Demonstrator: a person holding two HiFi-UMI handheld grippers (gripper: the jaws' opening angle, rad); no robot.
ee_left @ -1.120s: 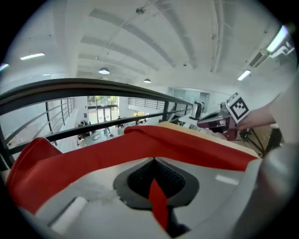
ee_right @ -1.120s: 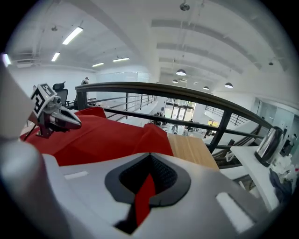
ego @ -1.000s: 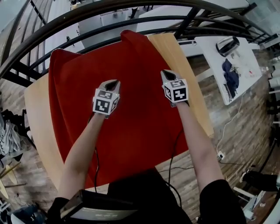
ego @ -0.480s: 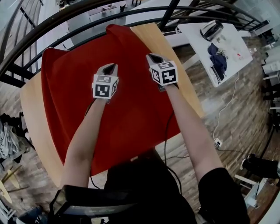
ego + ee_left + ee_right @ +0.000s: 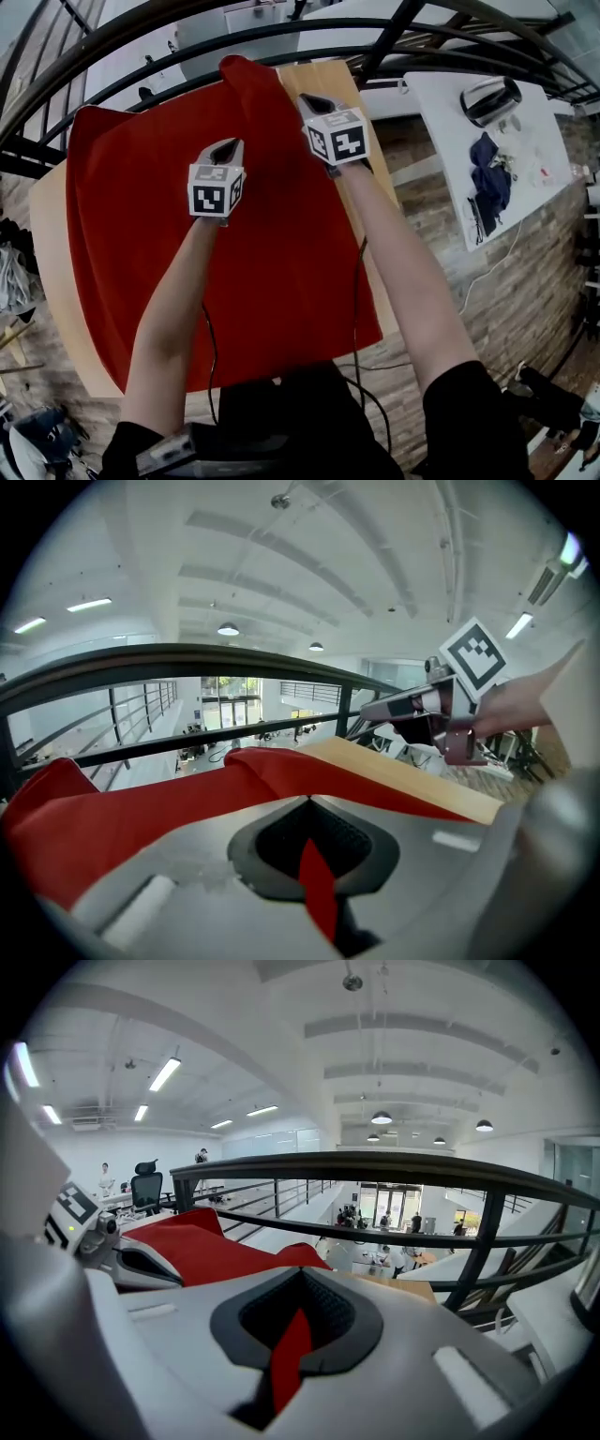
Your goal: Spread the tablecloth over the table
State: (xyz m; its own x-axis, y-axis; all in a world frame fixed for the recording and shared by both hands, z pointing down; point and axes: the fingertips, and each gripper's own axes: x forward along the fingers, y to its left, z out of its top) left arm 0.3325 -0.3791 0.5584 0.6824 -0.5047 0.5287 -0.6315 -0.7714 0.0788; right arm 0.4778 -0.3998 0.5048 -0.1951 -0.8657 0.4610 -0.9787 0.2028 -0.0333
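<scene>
Pinching folds of the cloth (image 5: 234,272) in clamped jaws, the left gripper (image 5: 228,150) and right gripper (image 5: 312,101) handle a light, limp sheet covering most of the table (image 5: 45,234), likely best held at the table's far edge.

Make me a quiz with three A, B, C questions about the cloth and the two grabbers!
1. Where does the tablecloth lie? A on the floor; B on the wooden table; C on a chair.
2. What colour is it? A blue; B green; C red.
3. How are the left gripper and right gripper? A both open; B both shut on the tablecloth; C one open.
Answers: B, bare wood shows beside it; C, red in every view; B, red cloth is pinched between each pair of jaws.
</scene>
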